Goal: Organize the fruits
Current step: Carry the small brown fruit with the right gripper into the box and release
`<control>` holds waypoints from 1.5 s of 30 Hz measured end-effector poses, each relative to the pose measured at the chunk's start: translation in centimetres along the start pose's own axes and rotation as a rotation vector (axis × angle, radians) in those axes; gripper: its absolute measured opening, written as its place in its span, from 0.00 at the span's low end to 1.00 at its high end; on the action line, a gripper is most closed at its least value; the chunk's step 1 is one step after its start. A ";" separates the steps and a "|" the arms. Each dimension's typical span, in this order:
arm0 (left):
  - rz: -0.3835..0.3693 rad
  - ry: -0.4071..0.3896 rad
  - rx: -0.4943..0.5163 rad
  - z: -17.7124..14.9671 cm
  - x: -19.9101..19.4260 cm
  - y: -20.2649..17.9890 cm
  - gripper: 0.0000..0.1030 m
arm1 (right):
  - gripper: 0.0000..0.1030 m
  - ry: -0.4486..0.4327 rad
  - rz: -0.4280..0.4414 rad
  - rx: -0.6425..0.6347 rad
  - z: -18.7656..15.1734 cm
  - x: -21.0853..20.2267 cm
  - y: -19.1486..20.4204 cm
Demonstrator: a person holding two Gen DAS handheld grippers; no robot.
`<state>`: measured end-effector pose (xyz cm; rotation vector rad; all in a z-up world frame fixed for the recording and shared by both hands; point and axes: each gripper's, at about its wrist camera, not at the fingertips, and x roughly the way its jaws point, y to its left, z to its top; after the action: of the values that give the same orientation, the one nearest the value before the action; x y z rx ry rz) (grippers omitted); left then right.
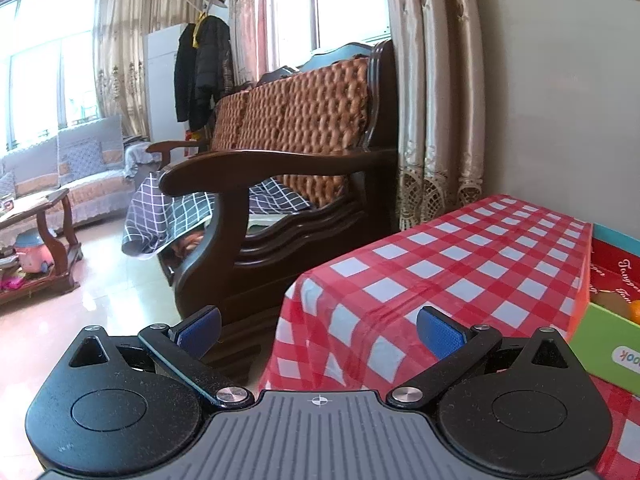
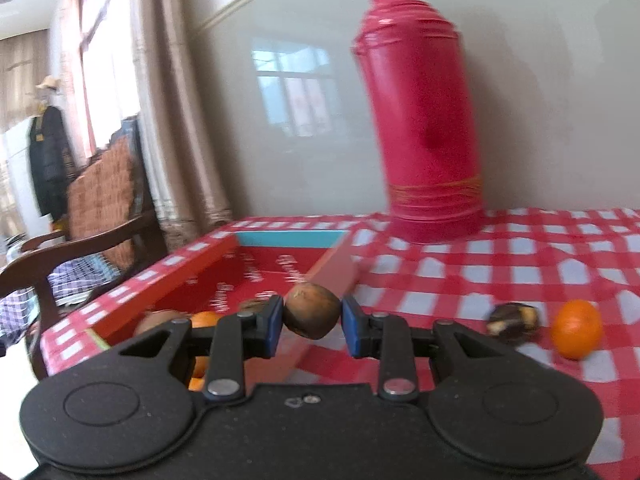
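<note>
My right gripper is shut on a brown round fruit, held above the right wall of a shallow red box. Inside the box lie a brown fruit, another brown fruit and an orange fruit, partly hidden by the gripper. On the checked tablecloth to the right lie a dark fruit and an orange fruit. My left gripper stands open and empty over the table's near left corner. In that view the box shows at the right edge.
A tall pink thermos stands on the red checked table against the wall, behind the box. A dark wooden armchair with a woven back stands left of the table, with curtains beside it. A low wooden table stands further off.
</note>
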<state>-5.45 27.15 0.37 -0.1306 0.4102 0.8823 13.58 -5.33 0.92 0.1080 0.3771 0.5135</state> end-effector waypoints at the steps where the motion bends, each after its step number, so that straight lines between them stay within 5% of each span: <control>1: 0.003 0.000 -0.001 0.0 0.0 0.1 1.00 | 0.23 -0.003 0.022 -0.008 0.0 0.0 0.5; 10: 0.002 0.002 -0.009 -0.1 0.1 0.3 1.00 | 0.23 0.033 0.210 -0.080 -0.5 1.0 4.7; 24: 0.003 -0.008 0.000 -0.1 -0.2 0.0 1.00 | 0.30 0.084 0.256 -0.063 -1.4 2.0 5.8; 27: 0.000 -0.006 -0.003 -0.1 -0.2 0.0 1.00 | 0.33 0.065 0.244 -0.062 -1.2 1.7 5.7; 31: -0.007 -0.004 -0.005 0.0 -0.2 -0.2 1.00 | 0.60 0.028 0.202 -0.061 -1.0 1.2 5.5; 39: -0.038 -0.012 0.008 0.1 -1.0 -1.4 1.00 | 0.74 -0.026 0.098 -0.055 -0.2 -0.4 4.2; 45: -0.097 -0.019 0.033 0.1 -2.3 -3.6 1.00 | 0.87 -0.049 -0.089 -0.043 0.0 -1.5 2.2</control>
<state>-3.88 23.23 1.22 -0.1114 0.3975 0.7803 11.33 -4.19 1.85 0.0612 0.3216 0.4297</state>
